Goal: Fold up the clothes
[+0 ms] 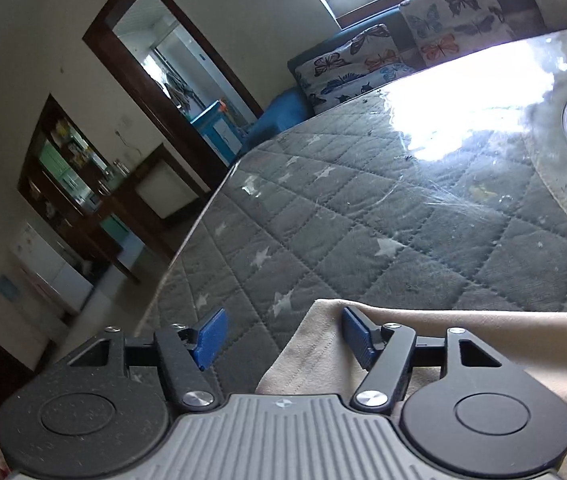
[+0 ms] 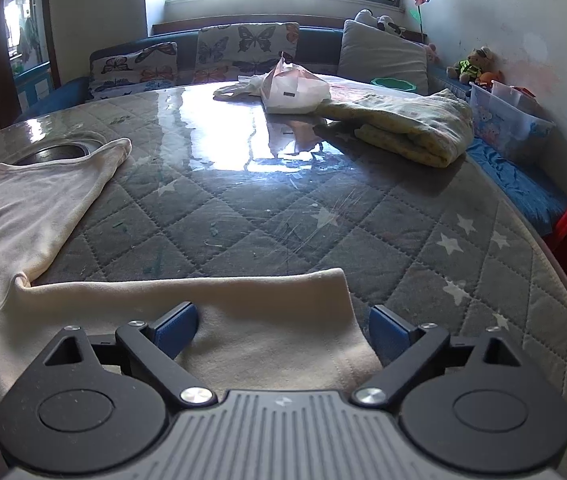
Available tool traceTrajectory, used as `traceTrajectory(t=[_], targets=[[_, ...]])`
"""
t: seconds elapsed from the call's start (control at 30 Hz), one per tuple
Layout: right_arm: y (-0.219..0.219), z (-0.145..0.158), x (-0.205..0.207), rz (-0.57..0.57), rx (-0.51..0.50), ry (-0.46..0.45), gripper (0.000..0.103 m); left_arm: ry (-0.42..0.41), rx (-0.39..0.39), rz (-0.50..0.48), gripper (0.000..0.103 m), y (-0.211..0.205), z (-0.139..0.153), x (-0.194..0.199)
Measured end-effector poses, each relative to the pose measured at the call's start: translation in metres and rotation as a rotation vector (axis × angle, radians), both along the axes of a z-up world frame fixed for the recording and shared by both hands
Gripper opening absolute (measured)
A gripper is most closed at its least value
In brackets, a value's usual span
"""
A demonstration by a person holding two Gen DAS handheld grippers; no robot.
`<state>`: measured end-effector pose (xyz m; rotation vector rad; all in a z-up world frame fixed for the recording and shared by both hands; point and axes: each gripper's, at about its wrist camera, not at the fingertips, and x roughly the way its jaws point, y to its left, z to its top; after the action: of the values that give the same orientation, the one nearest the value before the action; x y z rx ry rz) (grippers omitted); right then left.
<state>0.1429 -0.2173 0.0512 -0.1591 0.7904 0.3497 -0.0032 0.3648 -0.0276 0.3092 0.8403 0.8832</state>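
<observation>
Quilted surface (image 2: 283,216) is covered w/ a cream garment (image 2: 267,320); left hand-held gripper (image 1: 283,336) & right hand-held gripper (image 2: 283,330) are held open over it, nothing gripped.

A: From my feed the table (image 2: 283,184) looks like quilted grey cloth under a glossy clear sheet, scratched up.
B: Yep, and the cream shirt (image 2: 267,320) is soft matt knit. Pads (image 2: 175,330) are blue plastic.
</observation>
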Motion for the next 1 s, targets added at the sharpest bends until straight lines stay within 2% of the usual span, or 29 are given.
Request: traceTrajectory(t=[0.2, 0.27, 0.37, 0.5, 0.7, 0.8, 0.9, 1.0], targets=[[0.000, 0.000, 0.000, 0.002, -0.008, -0.008, 0.096, -0.086, -0.119, 0.056, 0.069, 0.003, 0.017, -0.016], [0.002, 0.001, -0.001, 0.008, -0.019, -0.014, 0.096, -0.122, -0.160, 0.039, 0.074, -0.006, 0.028, -0.025], [0.007, 0.004, -0.003, 0.022, -0.040, -0.029, 0.097, -0.172, -0.222, -0.018, 0.085, -0.025, 0.041, -0.035], [0.016, 0.008, -0.011, 0.066, -0.035, -0.041, 0.098, -0.199, -0.275, -0.133, 0.089, -0.060, 0.045, -0.043], [0.029, 0.009, -0.026, 0.153, -0.024, -0.040, 0.101, -0.155, -0.261, -0.264, 0.092, -0.101, 0.027, -0.044], [0.035, 0.007, -0.036, 0.200, -0.061, -0.043, 0.101, -0.111, -0.213, -0.285, 0.093, -0.113, 0.013, -0.047], [0.038, 0.009, -0.044, 0.231, -0.097, -0.066, 0.101, -0.095, -0.159, -0.302, 0.095, -0.123, 0.012, -0.054], [0.046, 0.021, -0.055, 0.279, -0.108, -0.098, 0.101, -0.133, -0.205, -0.356, 0.094, -0.132, 0.026, -0.059]])
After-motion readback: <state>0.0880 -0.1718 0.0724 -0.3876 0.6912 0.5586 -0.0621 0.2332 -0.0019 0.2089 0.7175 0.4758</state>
